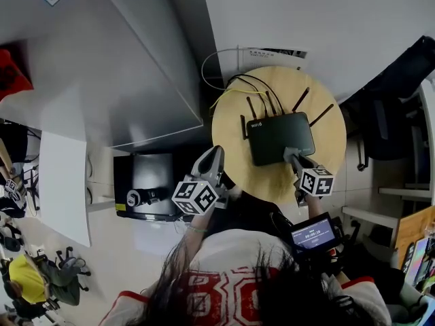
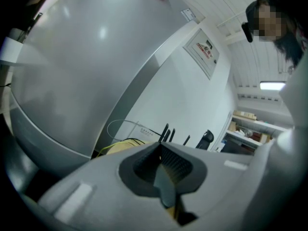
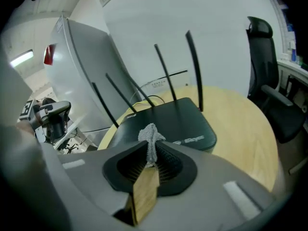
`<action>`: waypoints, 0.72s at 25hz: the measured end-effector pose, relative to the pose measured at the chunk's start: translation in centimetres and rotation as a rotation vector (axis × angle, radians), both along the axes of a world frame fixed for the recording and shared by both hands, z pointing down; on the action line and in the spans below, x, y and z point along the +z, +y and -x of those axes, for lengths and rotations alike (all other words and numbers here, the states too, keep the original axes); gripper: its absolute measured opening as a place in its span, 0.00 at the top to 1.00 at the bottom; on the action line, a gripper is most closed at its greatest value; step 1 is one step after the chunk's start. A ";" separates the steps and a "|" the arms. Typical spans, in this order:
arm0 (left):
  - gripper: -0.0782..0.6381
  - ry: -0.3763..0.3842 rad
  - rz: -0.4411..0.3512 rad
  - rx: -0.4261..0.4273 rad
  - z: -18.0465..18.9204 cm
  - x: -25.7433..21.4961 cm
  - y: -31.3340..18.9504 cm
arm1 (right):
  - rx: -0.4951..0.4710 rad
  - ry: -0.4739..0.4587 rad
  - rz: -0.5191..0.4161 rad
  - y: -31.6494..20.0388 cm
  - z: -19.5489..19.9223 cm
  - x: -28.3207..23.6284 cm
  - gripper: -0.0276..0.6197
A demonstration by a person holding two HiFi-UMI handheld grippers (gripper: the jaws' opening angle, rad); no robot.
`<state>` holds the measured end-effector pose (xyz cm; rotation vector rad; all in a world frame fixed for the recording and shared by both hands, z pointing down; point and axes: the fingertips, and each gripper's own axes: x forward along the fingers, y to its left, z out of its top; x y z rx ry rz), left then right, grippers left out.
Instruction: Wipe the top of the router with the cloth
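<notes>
The black router [image 1: 280, 138] lies flat in the middle of a round wooden table [image 1: 231, 121], its long side running left to right across the person's view and its antennas standing along the far edge. At the router's near edge, toward its right end, the right gripper [image 3: 153, 148] has its jaws clamped on a bunched grey cloth [image 3: 150, 137], which pokes out ahead of the tips over the casing; whether it touches the top cannot be told. The whole lid stretches ahead and to the left of the cloth, so a wipe would likely run that way. The left gripper [image 1: 211, 160], jaws together on nothing, hangs off the table's near-left rim, farther from the router.
</notes>
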<state>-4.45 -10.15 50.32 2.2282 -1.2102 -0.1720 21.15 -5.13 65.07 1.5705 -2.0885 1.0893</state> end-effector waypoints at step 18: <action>0.89 -0.024 0.011 0.001 -0.2 0.3 -0.2 | 0.167 0.146 -0.117 -2.8 -11.5 -2.4 0.89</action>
